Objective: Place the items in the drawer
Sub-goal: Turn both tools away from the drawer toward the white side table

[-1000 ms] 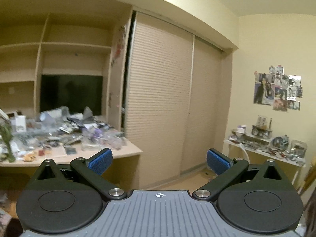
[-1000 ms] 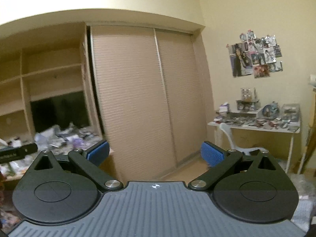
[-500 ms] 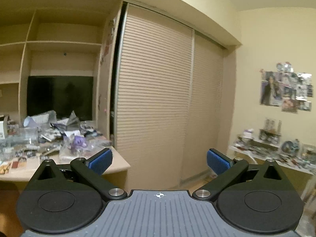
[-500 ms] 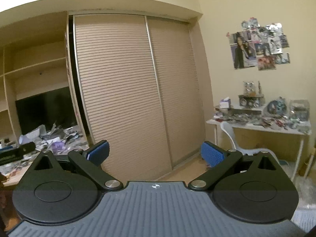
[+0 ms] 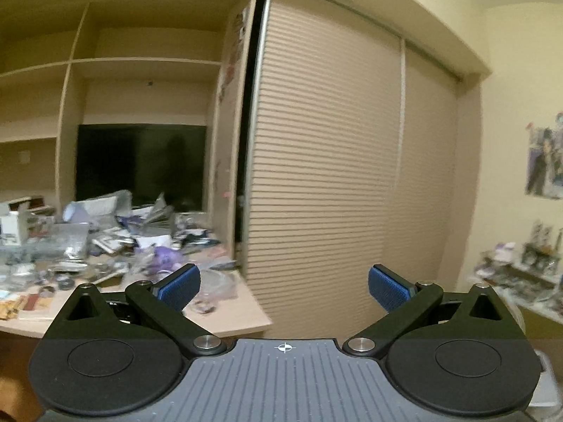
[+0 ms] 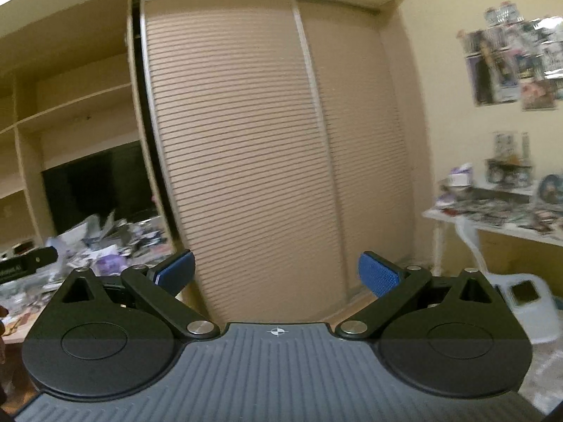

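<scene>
A: Start with the big thing. What fills both views?

B: The slatted sliding doors (image 5: 334, 176), dead ahead and near. To their left stand open shelves (image 5: 105, 88), and under them a desk (image 5: 228, 313) heaped with bags, boxes and paper. Far right, a smaller side table (image 6: 492, 221) is just as crowded.

A: And the drawer?

B: Not in view in either camera. The items to stow are probably somewhere in the clutter (image 5: 116, 242) on the desk, though the blur keeps me from picking out any single one.

A: The grippers?

B: The left gripper (image 5: 283, 283) has its blue pads spread wide with nothing between them. The right gripper (image 6: 276, 272) is the same: wide apart, empty, aimed at the doors.

A: So what could go wrong?

B: Mostly, both tools point at the doors and not at the desk or at any drawer, so a reach from here would meet slats. Swinging left toward the desk, spread fingers could rake the loose heap and push pieces over the near edge. The pile is tangled, so a grab may close on two things together, or on a slippery bag that slides out.
</scene>
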